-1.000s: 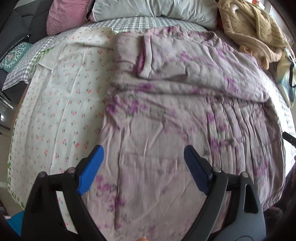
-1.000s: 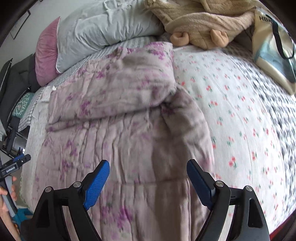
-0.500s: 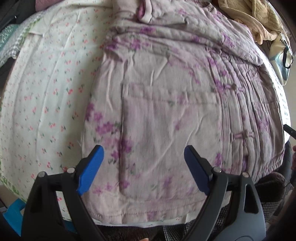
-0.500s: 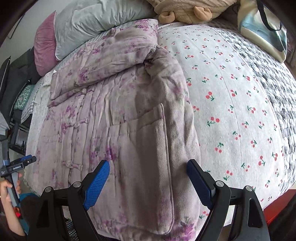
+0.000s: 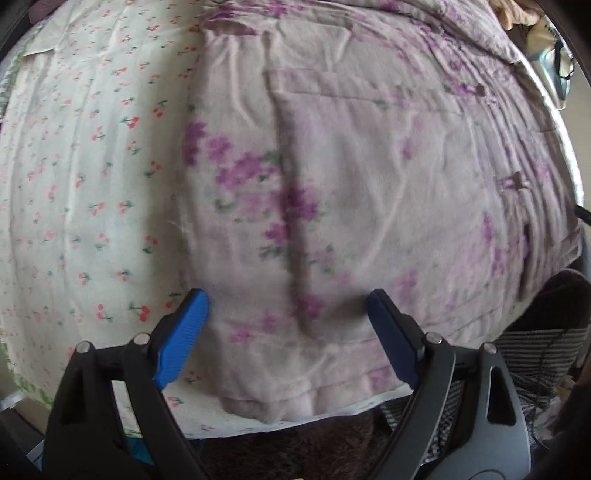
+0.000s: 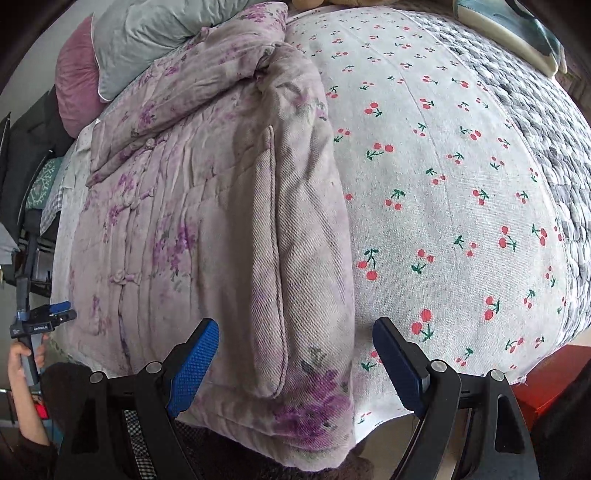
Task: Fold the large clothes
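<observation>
Lying spread across the bed, a quilted jacket [image 5: 369, 184] with purple flowers fills most of both views, its hem at the bed's near edge along the lower frame. Left wrist view: the left tool [image 5: 286, 310] stands with jaws wide over the hem, nothing between the blue pads [image 5: 184, 328]; a patch pocket [image 5: 369, 155] lies at centre, its contents not visible, and knot buttons [image 5: 515, 182] run down the right. A cherry-print sheet [image 5: 92, 166] shows at left. Right wrist view: the right tool [image 6: 295, 347] is likewise wide and holding nothing, over the jacket's lower corner, where a second pocket [image 6: 240, 240] shows. The sheet fills the right half; a grey pillow [image 6: 147, 33] and pink cushion [image 6: 75, 88] lie upper left, a bag [image 6: 517, 29] upper right. A hand [image 6: 18, 362] holds the left tool at lower left.
</observation>
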